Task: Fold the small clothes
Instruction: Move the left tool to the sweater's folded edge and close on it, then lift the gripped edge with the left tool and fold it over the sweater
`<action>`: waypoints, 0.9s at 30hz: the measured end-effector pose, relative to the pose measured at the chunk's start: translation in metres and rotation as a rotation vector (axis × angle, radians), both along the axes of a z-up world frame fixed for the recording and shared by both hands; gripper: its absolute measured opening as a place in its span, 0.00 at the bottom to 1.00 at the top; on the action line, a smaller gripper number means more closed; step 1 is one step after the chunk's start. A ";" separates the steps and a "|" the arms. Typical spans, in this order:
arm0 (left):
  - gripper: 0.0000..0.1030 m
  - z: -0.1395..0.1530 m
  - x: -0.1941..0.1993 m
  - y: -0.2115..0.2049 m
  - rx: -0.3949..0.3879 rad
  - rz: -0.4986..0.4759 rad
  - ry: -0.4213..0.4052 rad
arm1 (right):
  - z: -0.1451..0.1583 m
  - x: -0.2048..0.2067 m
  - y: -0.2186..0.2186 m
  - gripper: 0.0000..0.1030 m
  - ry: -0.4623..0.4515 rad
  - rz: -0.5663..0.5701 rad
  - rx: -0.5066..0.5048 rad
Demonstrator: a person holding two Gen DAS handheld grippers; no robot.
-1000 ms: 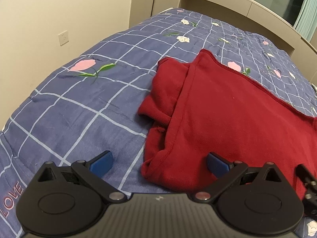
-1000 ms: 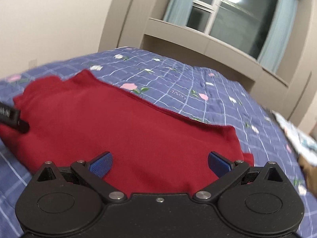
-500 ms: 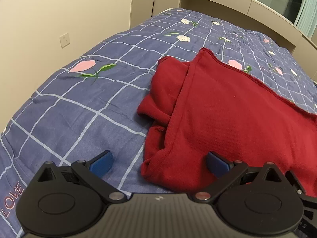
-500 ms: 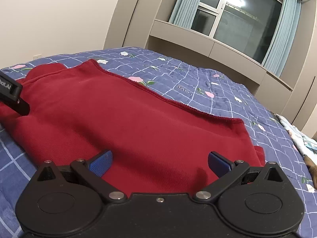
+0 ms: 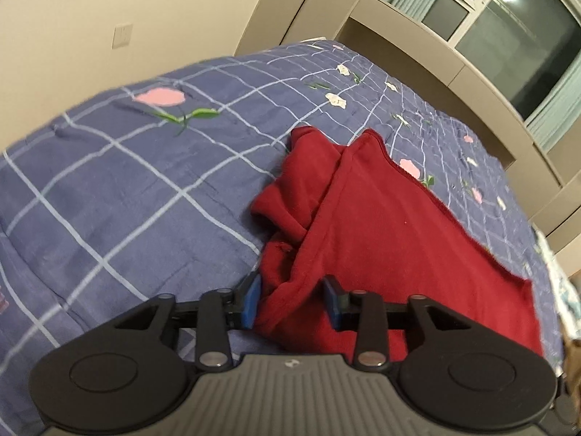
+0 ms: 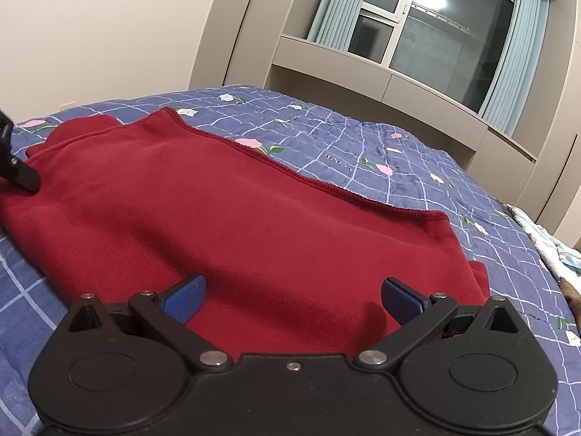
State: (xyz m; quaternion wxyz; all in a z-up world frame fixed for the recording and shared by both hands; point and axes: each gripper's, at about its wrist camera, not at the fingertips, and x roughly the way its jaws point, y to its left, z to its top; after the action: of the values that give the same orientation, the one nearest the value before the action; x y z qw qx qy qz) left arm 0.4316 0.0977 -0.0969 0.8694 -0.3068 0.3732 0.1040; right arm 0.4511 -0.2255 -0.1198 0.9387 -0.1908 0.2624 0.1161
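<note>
A dark red garment [image 5: 392,239] lies partly folded on the blue checked bedspread [image 5: 127,189]. Its bunched sleeve end sits at the left of the cloth. My left gripper [image 5: 292,299] has its blue pads drawn close around the near left corner of the garment, with a thick fold of cloth between them. In the right wrist view the garment [image 6: 225,210] spreads wide ahead. My right gripper [image 6: 292,296] is wide open, low over the garment's near edge, holding nothing. The left gripper's tip [image 6: 18,174] shows at the far left, on the cloth.
The bedspread [image 6: 417,167] runs back to a beige headboard ledge [image 6: 381,83] under a window. A wall [image 5: 90,18] with a socket borders the bed's left side. Other light fabric [image 6: 544,239] lies at the bed's right edge.
My left gripper has closed from wide open onto the garment's near left corner and tilted upward. My right gripper has stayed open over the near edge.
</note>
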 end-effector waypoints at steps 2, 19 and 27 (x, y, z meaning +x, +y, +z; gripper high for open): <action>0.48 -0.002 0.002 0.002 -0.021 0.009 -0.004 | 0.000 0.000 0.000 0.99 0.000 0.000 0.000; 0.07 0.060 0.012 -0.032 0.061 -0.170 -0.274 | 0.020 0.002 -0.031 0.99 0.023 -0.004 0.142; 0.07 0.125 0.048 -0.132 0.202 -0.509 -0.394 | 0.050 -0.037 -0.106 0.99 -0.057 -0.067 0.102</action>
State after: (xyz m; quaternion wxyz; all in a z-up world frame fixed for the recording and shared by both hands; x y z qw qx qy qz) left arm 0.4801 -0.0340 0.0278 0.9489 -0.1300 0.2504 -0.1412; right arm 0.4141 -0.3315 -0.0697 0.9577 -0.1368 0.2356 0.0924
